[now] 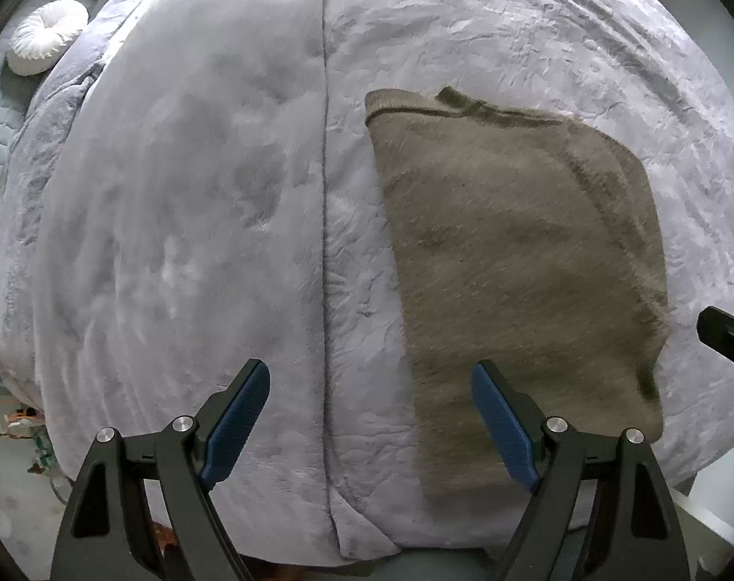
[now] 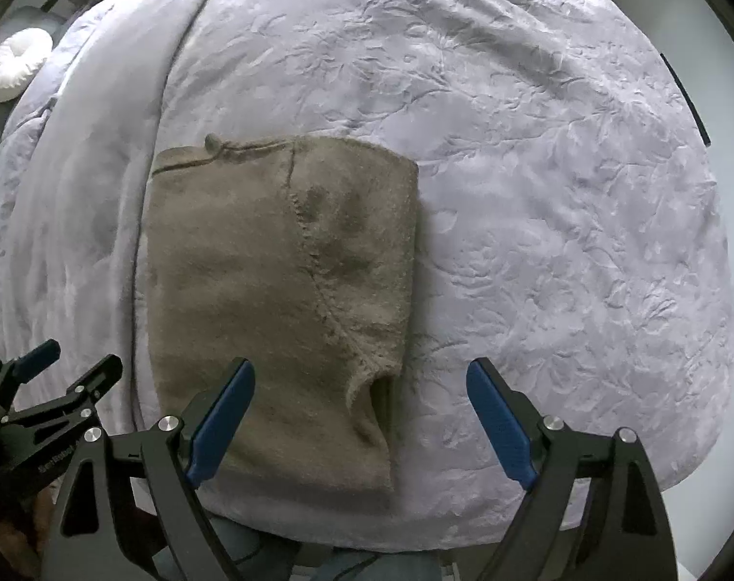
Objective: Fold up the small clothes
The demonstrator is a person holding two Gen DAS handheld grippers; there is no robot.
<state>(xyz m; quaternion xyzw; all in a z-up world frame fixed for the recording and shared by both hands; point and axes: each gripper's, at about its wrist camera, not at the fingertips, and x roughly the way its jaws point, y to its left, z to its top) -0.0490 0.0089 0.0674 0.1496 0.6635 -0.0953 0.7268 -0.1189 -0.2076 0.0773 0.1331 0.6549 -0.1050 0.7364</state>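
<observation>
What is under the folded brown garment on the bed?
The brown knit garment lies flat on a lavender plush blanket that shows all round it. The blanket directly beneath, and the garment's folded-under layers, are covered and cannot be seen.

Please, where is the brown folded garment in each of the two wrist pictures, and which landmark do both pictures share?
Left wrist view: the brown folded garment lies right of centre on the lilac bedcover.
Right wrist view: the garment lies left of centre, reaching down toward the bottom edge.
Shared landmark: the white round pillow, at the upper left in both.
</observation>
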